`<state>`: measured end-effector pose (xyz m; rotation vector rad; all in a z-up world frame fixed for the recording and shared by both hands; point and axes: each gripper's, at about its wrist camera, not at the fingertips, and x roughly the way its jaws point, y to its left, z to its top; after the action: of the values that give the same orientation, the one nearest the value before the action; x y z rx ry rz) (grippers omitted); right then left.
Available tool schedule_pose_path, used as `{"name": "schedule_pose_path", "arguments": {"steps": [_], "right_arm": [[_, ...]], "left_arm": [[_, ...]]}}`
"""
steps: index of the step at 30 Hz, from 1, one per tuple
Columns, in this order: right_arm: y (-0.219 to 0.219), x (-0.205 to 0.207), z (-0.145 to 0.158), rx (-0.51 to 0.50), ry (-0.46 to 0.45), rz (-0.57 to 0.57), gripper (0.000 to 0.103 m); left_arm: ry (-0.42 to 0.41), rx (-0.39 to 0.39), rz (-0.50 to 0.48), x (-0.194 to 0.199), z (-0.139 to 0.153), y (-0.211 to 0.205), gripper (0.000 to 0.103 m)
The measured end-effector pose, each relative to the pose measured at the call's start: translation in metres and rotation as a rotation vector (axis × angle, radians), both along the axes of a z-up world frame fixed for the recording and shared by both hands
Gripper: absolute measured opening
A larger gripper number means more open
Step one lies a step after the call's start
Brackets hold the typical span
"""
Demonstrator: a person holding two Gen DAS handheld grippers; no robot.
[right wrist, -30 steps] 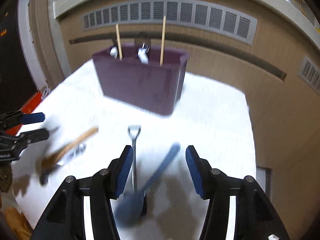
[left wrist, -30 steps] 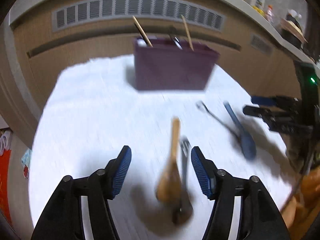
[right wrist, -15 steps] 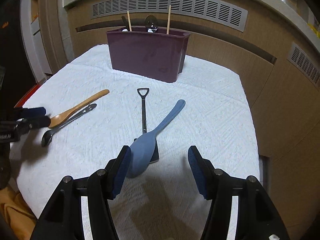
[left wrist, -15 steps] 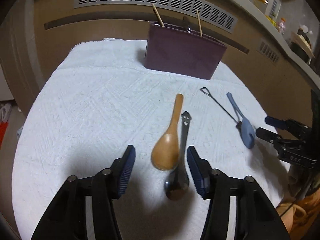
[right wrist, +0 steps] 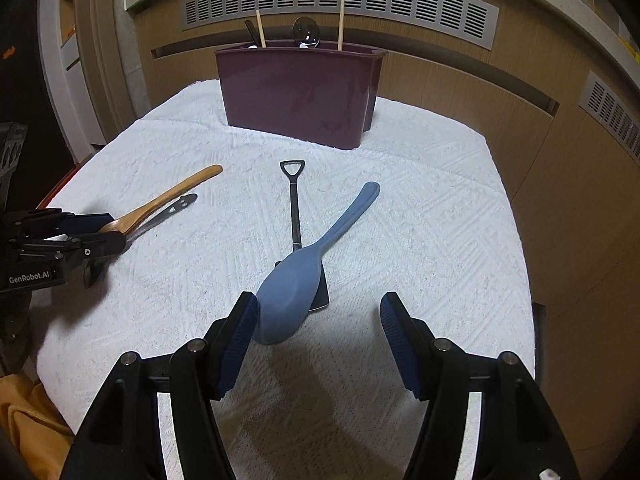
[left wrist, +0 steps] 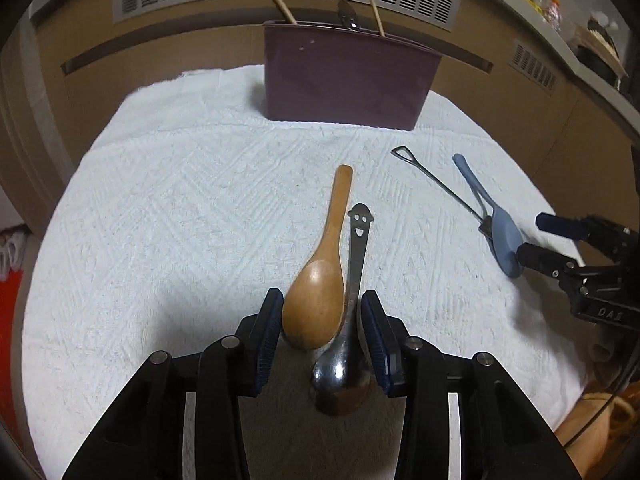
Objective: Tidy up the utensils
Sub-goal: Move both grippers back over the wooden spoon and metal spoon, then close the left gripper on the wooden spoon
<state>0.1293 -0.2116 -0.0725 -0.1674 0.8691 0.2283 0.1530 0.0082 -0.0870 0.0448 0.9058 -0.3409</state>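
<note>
left wrist view: the left gripper (left wrist: 322, 320) has just been closing, and its ribbed blue pads (left wrist: 269, 332) now flank two spoon bowls at 6 o'clock. the wooden spoon (left wrist: 320, 276), smooth and oval-bowled, lies with its handle running up toward 12 o'clock. just beside it, touching along the neck, lies a polished steel spoon (left wrist: 352, 320) whose flat handle end is cut with a smiling face. whether the pads already press on the bowls cannot be told. both rest on a white towel (left wrist: 160, 220) with a raised diamond weave. at 12 o'clock stands a glossy maroon plastic utensil holder (left wrist: 344, 80) with thin wooden chopsticks (left wrist: 282, 4) and a metal handle poking out. at 3 o'clock the right gripper (left wrist: 532, 238) sits at the bowl of a matte blue spoon (left wrist: 500, 232), which crosses a slim shovel-shaped metal spoon (left wrist: 436, 184).

right wrist view: the right gripper (right wrist: 316, 320) has just been opening and its jaws stand wide apart; the blue spoon (right wrist: 296, 284) lies between them, its bowl right against the left pad and well clear of the right one. its handle slants toward 1 o'clock over the shovel-shaped spoon (right wrist: 295, 208), whose loop handle points to 12. at 9 o'clock the left gripper (right wrist: 112, 232) sits at the wooden spoon (right wrist: 168, 196) and steel spoon (right wrist: 172, 212). the utensil holder (right wrist: 296, 96) stands at 12 o'clock.
</note>
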Motion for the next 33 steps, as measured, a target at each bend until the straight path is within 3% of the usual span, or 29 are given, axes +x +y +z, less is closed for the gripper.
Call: {"name": "schedule_pose_path", "arguments": {"steps": [2,3,9,16,22,29,33], "right_arm": [[0.001,-0.001,0.001,-0.003,-0.003,0.003,0.061],[0.001,-0.002,0.002,-0.004,-0.005,0.005,0.061],[0.016,-0.010,0.014,-0.042,-0.039,0.070,0.062],[0.056,-0.019,0.024,-0.030,-0.024,0.244,0.065],[0.106,-0.023,0.016,0.001,0.021,0.441,0.065],[0.145,-0.029,0.014,-0.286,-0.122,0.697,0.065],[0.154,-0.010,0.007,-0.377,-0.114,0.759,0.065]], "left_arm": [[-0.013,0.011,-0.001,-0.001,0.000,-0.002,0.039],[-0.016,0.006,0.001,-0.001,0.001,-0.001,0.031],[-0.100,-0.045,0.045,-0.015,0.029,0.022,0.031],[-0.234,-0.082,0.109,-0.037,0.074,0.056,0.030],[-0.297,-0.087,0.151,-0.044,0.089,0.073,0.021],[-0.272,-0.111,0.171,-0.040,0.076,0.085,0.020],[-0.212,-0.128,0.186,-0.032,0.057,0.093,0.020]]}}
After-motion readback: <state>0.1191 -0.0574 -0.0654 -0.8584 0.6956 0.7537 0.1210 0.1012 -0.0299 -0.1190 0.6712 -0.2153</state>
